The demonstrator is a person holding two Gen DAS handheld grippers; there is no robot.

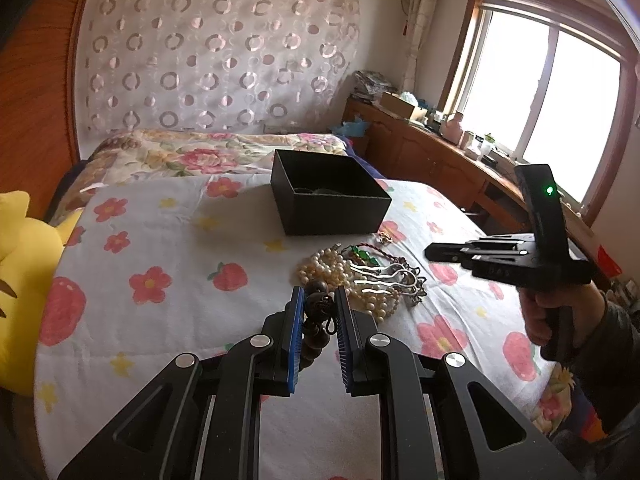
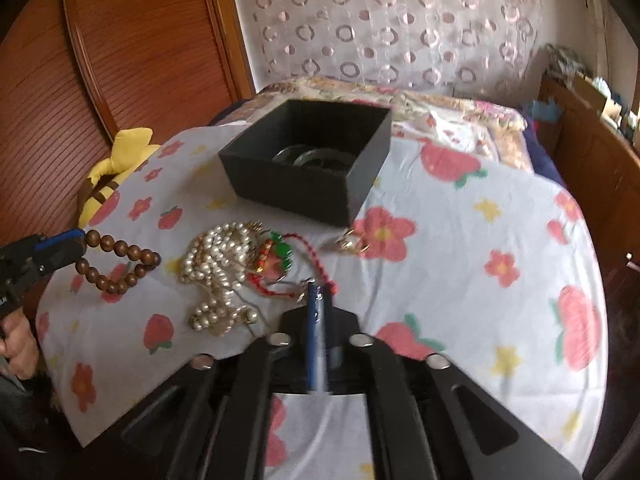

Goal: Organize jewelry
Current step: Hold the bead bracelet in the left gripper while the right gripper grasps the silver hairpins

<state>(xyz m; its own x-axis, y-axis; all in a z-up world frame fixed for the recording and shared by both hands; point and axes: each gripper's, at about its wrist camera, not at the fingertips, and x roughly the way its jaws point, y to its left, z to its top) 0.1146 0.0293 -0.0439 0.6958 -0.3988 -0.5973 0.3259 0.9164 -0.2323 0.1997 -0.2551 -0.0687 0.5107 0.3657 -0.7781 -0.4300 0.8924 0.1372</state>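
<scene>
Nearest the lens, the left gripper [image 1: 318, 308] pinches a brown bead bracelet [image 2: 116, 262] between its blue pads, lifted over the bed [image 2: 460, 280] toward its left edge. Beyond sits a black box [image 2: 312, 160] with bangles [image 2: 312, 158] inside. Before it lie pearls [image 2: 216, 272] and silver hairpins [image 1: 384, 276], while the right gripper [image 2: 318, 300] has its jaws pressed together.
</scene>
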